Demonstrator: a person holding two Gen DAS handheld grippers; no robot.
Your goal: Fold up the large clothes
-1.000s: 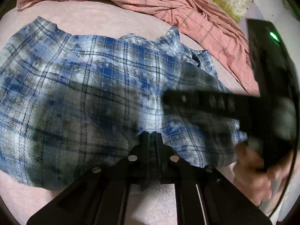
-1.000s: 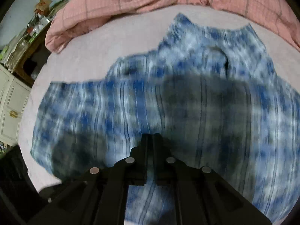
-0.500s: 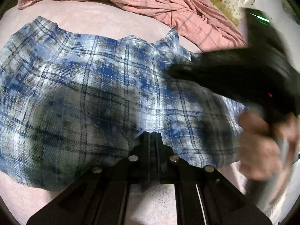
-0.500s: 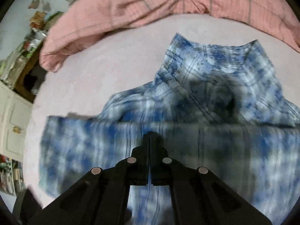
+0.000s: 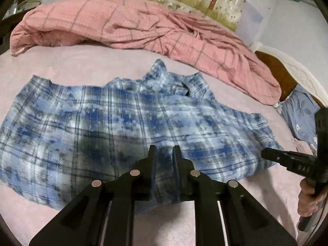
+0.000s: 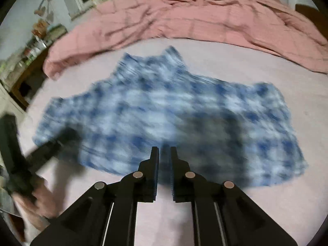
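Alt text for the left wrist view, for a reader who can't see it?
A blue-and-white plaid shirt lies spread on a pale pink bed sheet, with the left gripper above its near edge, jaws opening and empty. A rumpled pink checked duvet lies behind; the right gripper enters at right.

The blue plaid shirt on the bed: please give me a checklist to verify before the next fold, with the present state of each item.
1. Blue plaid shirt lies spread on the bed sheet: ok.
2. Left gripper free of cloth: ok, its jaws are opening, with a gap and nothing pinched.
3. Right gripper free of cloth: ok, its jaws are opening, nothing between them.
4. Pink quilt apart from the shirt: ok, bare sheet lies between them.
5. Collar flat: not ok, it stands rumpled at the far edge.
6. Sleeves tucked neatly: cannot tell, the right wrist view is blurred.
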